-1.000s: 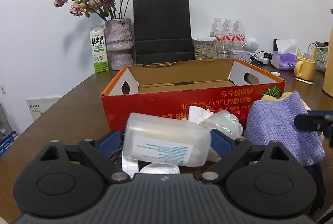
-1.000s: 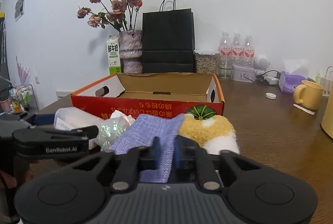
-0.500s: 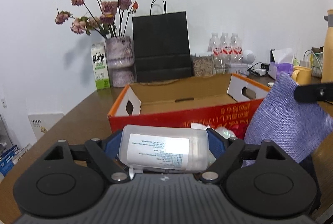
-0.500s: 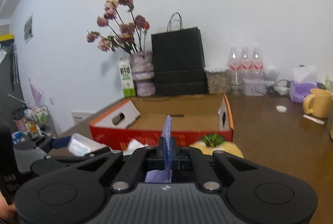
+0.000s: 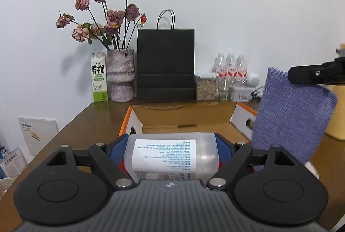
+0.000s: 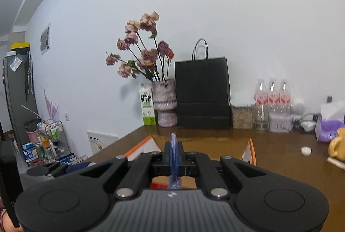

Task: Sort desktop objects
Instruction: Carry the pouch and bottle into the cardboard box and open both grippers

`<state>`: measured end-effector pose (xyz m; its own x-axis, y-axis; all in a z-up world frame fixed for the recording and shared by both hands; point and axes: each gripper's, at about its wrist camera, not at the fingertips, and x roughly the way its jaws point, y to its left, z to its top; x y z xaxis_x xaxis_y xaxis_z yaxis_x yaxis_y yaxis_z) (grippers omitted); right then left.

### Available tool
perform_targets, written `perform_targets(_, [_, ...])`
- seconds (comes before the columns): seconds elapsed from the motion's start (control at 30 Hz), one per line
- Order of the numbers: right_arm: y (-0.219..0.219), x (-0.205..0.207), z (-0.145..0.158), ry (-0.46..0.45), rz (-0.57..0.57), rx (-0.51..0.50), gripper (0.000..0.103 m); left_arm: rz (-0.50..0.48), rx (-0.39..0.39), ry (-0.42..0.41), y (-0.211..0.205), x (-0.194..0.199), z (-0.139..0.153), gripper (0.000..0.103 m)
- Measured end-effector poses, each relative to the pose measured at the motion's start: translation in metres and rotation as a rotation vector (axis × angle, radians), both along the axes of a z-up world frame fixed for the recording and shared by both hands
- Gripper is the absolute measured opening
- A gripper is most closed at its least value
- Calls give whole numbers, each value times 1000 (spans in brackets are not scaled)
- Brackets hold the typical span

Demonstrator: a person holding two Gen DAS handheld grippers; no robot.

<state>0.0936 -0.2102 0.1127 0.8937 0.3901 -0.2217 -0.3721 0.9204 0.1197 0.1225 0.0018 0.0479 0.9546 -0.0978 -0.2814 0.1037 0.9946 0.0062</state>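
Observation:
My left gripper [image 5: 171, 154] is shut on a translucent plastic bottle [image 5: 172, 156] with a white printed label, held sideways in the air above the near edge of an open red and orange cardboard box [image 5: 183, 122]. My right gripper [image 6: 174, 156] is shut on a purple woven cloth [image 6: 173, 158], seen edge-on between the pads. In the left wrist view the cloth [image 5: 291, 115] hangs from the right gripper [image 5: 310, 75] at the right, over the box's right side. The box also shows in the right wrist view [image 6: 250, 152].
Along the back wall stand a milk carton [image 5: 99, 77], a vase of dried roses [image 5: 120, 78], a black paper bag [image 5: 165, 65], a snack jar [image 5: 206, 88] and three water bottles [image 5: 230, 72]. A yellow mug [image 6: 337, 144], a tissue box [image 6: 330, 124] and a small white cap [image 6: 306, 150] are at the right.
Both grippers have risen from the table. The bottle has lifted from in front of the box to above its near edge. The cloth has lifted off the plush toy and now hangs free.

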Motion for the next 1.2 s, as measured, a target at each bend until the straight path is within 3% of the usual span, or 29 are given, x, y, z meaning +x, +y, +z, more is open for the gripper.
perform_targets(0.2, [7,34,31,-17,7,13,2,-23,-44,-37,5,24,34,83])
perform_targets(0.47, [19,140,47,73,-41,40,2,10,-58,-13,-3,118,71,83])
perform_targets(0.67, [8,245,0,253,-50,150,2,34,-61,63,-16,201,42,83])
perform_targets(0.73, [-2,274,-25,330,-97,162,2,52,-13,131,-20,227,22,83])
perform_targets(0.9, [-16,308,-68,461,-206,34,2,66,149,290,-24,265,-18,83])
perform_targets(1.0, [-15,314,-83,501,-242,-84,3,70,131,360,-18,273,-26,83])
perform_targets(1.17, [-12,318,-98,533,-277,-183,4,68,181,453,-18,280,-35,83])
perform_targets(1.2, [-12,320,-99,541,-277,-186,8,68,177,461,-18,280,-36,84])
